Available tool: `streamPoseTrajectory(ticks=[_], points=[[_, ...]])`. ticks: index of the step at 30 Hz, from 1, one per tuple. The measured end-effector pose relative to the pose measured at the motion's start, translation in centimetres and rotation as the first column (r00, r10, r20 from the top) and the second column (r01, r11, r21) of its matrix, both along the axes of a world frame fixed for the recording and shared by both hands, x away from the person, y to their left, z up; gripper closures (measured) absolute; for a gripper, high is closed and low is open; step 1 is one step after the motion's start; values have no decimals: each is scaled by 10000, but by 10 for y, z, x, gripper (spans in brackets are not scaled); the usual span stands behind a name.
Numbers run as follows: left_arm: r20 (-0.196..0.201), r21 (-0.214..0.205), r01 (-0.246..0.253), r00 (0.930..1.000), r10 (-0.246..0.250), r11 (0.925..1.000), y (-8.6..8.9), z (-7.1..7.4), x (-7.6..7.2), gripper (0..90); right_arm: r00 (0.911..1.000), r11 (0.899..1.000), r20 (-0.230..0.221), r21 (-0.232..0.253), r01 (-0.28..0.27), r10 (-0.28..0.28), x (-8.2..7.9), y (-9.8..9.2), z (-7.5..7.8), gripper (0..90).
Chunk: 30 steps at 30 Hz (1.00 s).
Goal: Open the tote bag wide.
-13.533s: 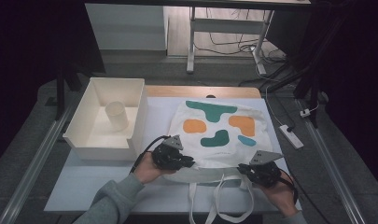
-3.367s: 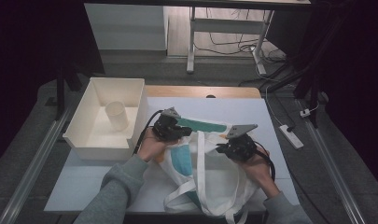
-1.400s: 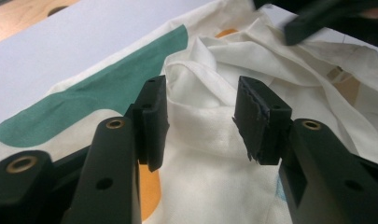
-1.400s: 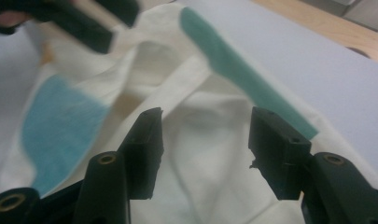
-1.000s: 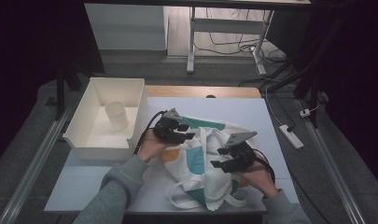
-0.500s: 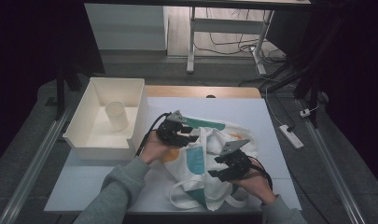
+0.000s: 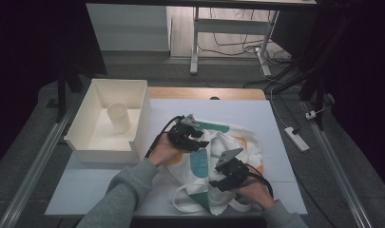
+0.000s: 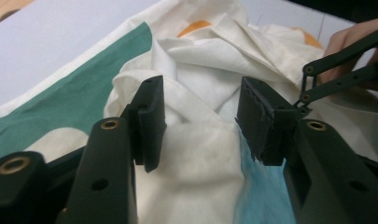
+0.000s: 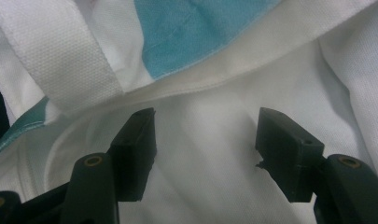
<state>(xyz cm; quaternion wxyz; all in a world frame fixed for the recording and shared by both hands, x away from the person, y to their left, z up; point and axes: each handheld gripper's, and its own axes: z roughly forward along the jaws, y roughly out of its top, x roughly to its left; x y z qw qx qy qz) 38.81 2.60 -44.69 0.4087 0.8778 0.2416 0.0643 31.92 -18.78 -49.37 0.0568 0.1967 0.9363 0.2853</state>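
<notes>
Tote bag [image 7: 214, 152]: lying crumpled on the white worktop [image 7: 85, 180], right of the box [image 7: 133, 142].
Left tool [image 8: 198, 116]: jaws just opening, parted over bunched cloth, gripping nothing.
Right tool [image 9: 203, 140]: jaws just opening, hovering over white fabric, empty.

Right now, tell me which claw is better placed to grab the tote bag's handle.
Probably the right claw: it hangs open over the tote bag by the handle. The left claw sits farther up.
</notes>
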Motion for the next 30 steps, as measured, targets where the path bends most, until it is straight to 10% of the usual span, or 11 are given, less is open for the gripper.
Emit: streamPoseTrajectory(ticks=[15,26,30], points=[[-679,1516,-218,9972,324,9882,-45,-13,50,483,9985,9977,295,-503,-446,462,-2,7,-9,369],[-1192,2474,288,9929,9,9685,-53,-37,57,633,9984,9893,312,-1393,-433,481,6,18,-14,320],[-1096,2597,358,9940,-73,9650,-51,-38,57,726,9992,9942,-173,-1010,-372,356,9,14,-13,560]])
